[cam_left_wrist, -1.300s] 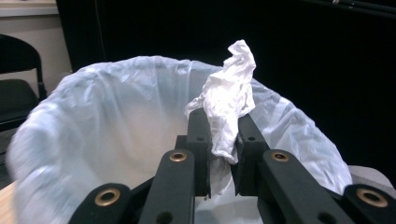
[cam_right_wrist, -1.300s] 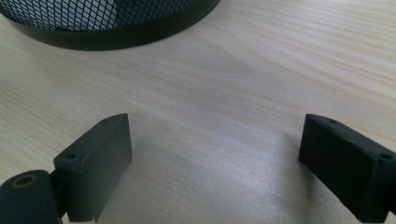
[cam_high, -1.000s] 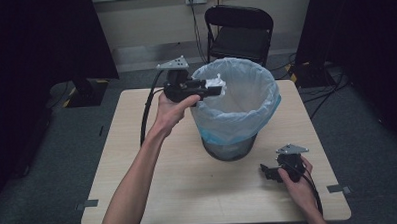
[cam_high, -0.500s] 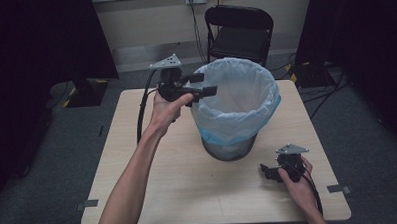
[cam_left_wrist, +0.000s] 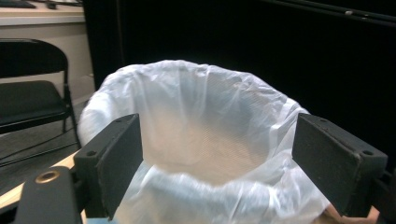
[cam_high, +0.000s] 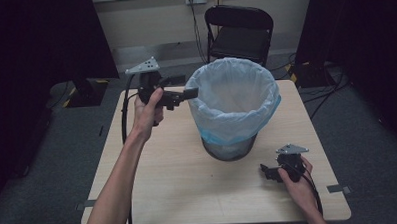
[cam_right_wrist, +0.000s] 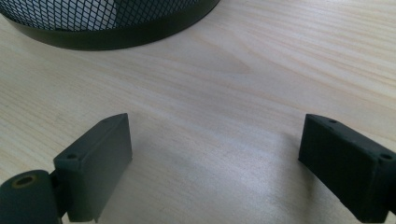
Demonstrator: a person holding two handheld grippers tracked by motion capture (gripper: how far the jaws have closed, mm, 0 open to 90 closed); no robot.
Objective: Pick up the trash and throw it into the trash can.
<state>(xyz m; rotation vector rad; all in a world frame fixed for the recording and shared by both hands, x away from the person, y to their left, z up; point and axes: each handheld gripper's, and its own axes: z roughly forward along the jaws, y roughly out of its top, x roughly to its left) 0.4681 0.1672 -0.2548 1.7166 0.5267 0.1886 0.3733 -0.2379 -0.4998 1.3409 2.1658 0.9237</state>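
we hold the left hand-held gripper (cam_high: 178, 96) up in the air at about 10 o'clock from the bin (cam_high: 235, 109), with its tip just beside the rim. its jaws stand wide apart with nothing in them. in the left gripper view the bag (cam_left_wrist: 205, 140) sits in the gap between the jaws. the right hand-held gripper (cam_high: 269, 171) rests low on the counter (cam_high: 163, 173) at about 4 o'clock from the bin, and its jaws are wide apart too, with bare wood between them.

the bin stands near the middle of the counter, with the bag folded over its rim.

what could go wrong? the bag is thin and soft. if we pinch it and pull hard, we think it could rip or slip off the rim. the bin looks light, so a bump from the left hand-held gripper could tip it or slide it.

we cannot see the bottom of the bag, so we cannot tell if anything lies in there. the far side of the bin is hidden. the room around the counter is very dark.
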